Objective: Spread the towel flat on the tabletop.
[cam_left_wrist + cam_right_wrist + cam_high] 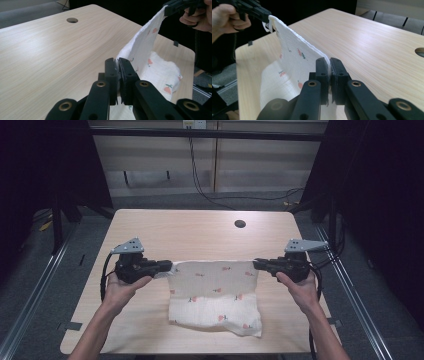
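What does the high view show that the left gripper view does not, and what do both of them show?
High view alone: the whole white cloth stretched between the left gripper and right gripper, both forearms, the floor and wall cables. Left gripper view alone: its own jaws pressed shut on the cloth edge, seen close. Both share: the wooden table, its round hole, the cloth's small red prints.

We note a pale wood tabletop [150,227] with rounded corners and a round cable hole [240,224] near its far edge. Beyond it we see grey floor [165,200], a black cable [200,182] trailing down from a wall socket [194,124], and metal rails [35,290] along both sides.
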A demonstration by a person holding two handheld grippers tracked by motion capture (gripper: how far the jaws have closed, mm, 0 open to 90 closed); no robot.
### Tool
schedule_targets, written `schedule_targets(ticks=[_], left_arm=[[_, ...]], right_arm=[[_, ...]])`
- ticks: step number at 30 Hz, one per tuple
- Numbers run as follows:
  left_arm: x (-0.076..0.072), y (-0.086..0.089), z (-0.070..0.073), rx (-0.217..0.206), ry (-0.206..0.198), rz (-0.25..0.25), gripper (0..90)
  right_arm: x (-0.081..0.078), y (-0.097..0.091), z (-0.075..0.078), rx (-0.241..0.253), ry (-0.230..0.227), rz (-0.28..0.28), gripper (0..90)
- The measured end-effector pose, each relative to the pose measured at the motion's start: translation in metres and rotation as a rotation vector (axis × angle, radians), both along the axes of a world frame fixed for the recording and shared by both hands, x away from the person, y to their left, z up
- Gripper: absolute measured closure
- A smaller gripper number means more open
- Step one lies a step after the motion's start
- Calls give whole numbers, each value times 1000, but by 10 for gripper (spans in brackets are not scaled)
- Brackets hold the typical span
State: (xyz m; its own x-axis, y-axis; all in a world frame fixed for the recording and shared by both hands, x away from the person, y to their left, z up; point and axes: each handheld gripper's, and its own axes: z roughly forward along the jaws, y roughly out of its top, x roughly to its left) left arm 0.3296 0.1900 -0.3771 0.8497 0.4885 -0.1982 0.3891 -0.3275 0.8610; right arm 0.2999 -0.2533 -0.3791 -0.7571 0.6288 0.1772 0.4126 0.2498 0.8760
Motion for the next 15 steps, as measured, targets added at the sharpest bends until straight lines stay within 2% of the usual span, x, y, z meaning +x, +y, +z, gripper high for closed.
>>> schedule_targets(ticks=[2, 4, 6, 8, 11, 13, 15], left_arm=[[3, -3, -2, -7, -6, -4, 863], [8, -5, -6, 0, 7, 1, 863], [13, -5, -12, -15, 34, 5, 863], [18, -7, -18, 8, 50, 4, 863], [22, -5, -23, 16, 76, 10, 863], [16, -2, -18, -1, 62, 2, 863], [10, -2, -9, 2, 32, -8, 863]], right_arm=[[5, 0, -2, 16, 9, 1, 854], [10, 2, -6, 10, 21, 2, 854], [14, 2, -11, -8, 33, -4, 854], [20, 0, -16, -7, 51, -13, 854], [26, -3, -21, -2, 61, -20, 854], [31, -2, -24, -6, 67, -20, 854], [35, 0, -27, -12, 70, -18, 854]])
